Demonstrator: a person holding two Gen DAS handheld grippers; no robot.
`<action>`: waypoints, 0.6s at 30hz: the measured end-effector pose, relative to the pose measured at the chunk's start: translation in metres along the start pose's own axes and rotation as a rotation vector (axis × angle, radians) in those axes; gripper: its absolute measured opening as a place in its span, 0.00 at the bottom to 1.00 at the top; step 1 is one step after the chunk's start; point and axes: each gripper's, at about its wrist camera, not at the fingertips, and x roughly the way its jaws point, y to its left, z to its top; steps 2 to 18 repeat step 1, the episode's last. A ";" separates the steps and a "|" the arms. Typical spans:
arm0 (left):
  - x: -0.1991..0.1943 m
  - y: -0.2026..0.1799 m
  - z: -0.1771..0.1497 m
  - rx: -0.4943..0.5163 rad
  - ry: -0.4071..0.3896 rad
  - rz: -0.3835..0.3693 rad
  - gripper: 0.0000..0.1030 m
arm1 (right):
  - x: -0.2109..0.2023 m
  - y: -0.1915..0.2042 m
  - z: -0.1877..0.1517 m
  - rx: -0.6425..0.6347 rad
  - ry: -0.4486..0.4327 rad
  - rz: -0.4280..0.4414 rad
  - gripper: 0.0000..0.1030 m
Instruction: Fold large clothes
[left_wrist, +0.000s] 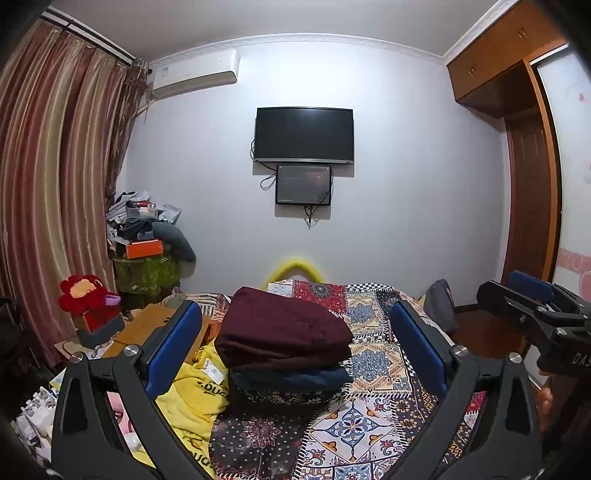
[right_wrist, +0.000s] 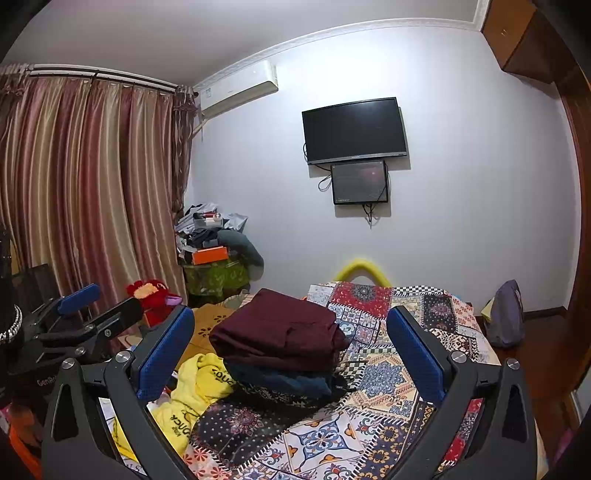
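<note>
A folded maroon garment (left_wrist: 280, 328) (right_wrist: 277, 332) lies on top of a folded dark blue one (left_wrist: 291, 376) (right_wrist: 284, 380), stacked on the patchwork bedspread (left_wrist: 373, 417) (right_wrist: 369, 391). A crumpled yellow garment (left_wrist: 195, 391) (right_wrist: 195, 387) with black lettering lies to the stack's left. My left gripper (left_wrist: 295, 347) hovers open above the bed, facing the stack, nothing between its blue pads. My right gripper (right_wrist: 291, 350) is open too, also empty, aimed at the same stack. Each gripper shows at the edge of the other's view: the right gripper (left_wrist: 532, 299), the left gripper (right_wrist: 85, 314).
A red plush toy (left_wrist: 86, 295) and boxes sit left of the bed, with a cluttered green-covered stand (left_wrist: 147, 269) behind. Striped curtains (left_wrist: 55, 166) hang left. A TV (left_wrist: 303, 134) is on the far wall, a wooden wardrobe (left_wrist: 532, 184) at right, a grey bag (right_wrist: 506, 314) on the floor.
</note>
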 end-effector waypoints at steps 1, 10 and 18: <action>0.000 0.000 0.000 0.000 0.002 -0.001 1.00 | 0.000 0.000 0.000 0.000 0.000 -0.001 1.00; 0.000 0.000 0.000 0.000 0.002 -0.001 1.00 | 0.000 0.000 0.000 0.000 0.000 -0.001 1.00; 0.000 0.000 0.000 0.000 0.002 -0.001 1.00 | 0.000 0.000 0.000 0.000 0.000 -0.001 1.00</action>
